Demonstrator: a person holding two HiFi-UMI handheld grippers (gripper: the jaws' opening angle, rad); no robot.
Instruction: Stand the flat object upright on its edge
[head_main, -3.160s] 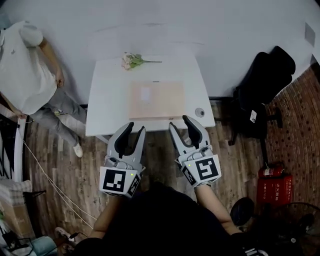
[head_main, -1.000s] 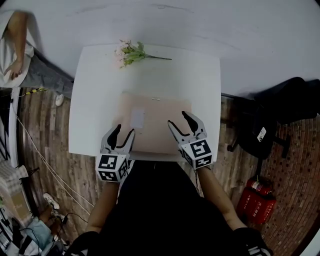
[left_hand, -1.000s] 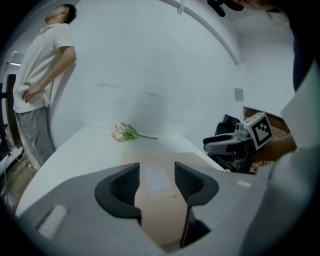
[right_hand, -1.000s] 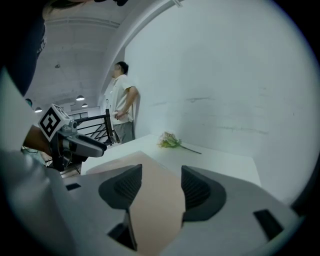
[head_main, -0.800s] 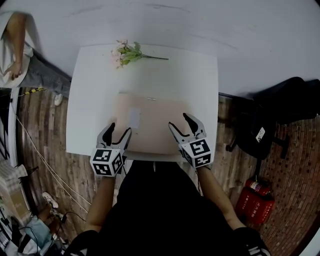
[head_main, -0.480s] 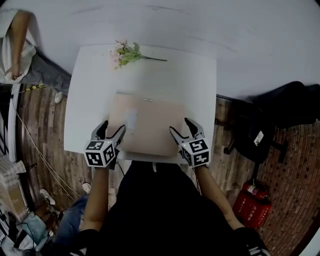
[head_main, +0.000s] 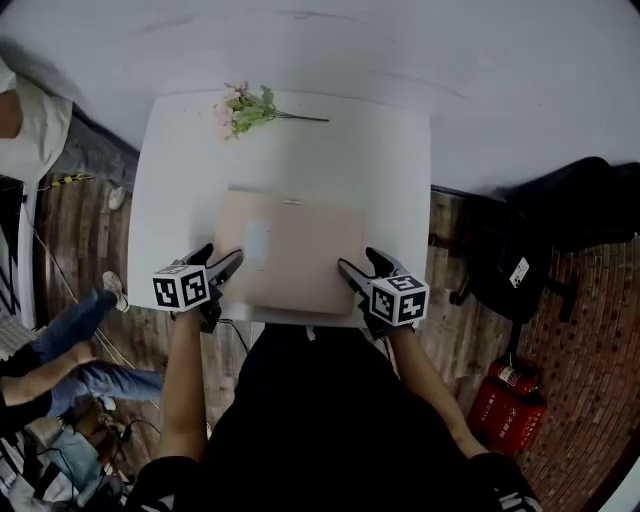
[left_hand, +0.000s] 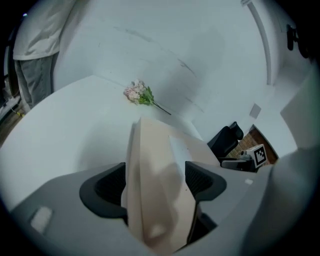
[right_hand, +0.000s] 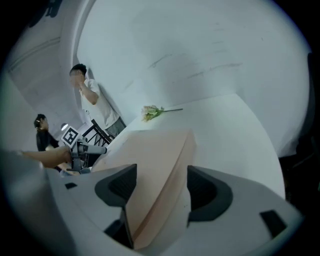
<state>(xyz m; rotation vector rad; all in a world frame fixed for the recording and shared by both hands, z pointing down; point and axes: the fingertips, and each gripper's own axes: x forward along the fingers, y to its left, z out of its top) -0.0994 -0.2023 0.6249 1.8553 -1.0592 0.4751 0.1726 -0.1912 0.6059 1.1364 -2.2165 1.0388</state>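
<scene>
A flat tan cardboard box (head_main: 295, 250) with a white label lies flat on the white table (head_main: 390, 160). My left gripper (head_main: 220, 258) is at the box's near left corner, turned on its side. In the left gripper view that corner (left_hand: 150, 165) sits between the opening jaws, and I see no pad pressing on it. My right gripper (head_main: 360, 263) is at the near right corner. The right gripper view shows the box's edge (right_hand: 165, 165) between its jaws, which are also opening, with a gap at the right pad (right_hand: 207, 192).
A small bunch of pink flowers (head_main: 245, 108) lies at the table's far left edge. A black office chair (head_main: 560, 230) and a red fire extinguisher (head_main: 510, 400) stand to the right. A person's legs (head_main: 60, 340) are on the floor at the left.
Both grippers moved apart to the box's near corners and their jaws widened. The left gripper rolled onto its side. A person walked in at the lower left.
</scene>
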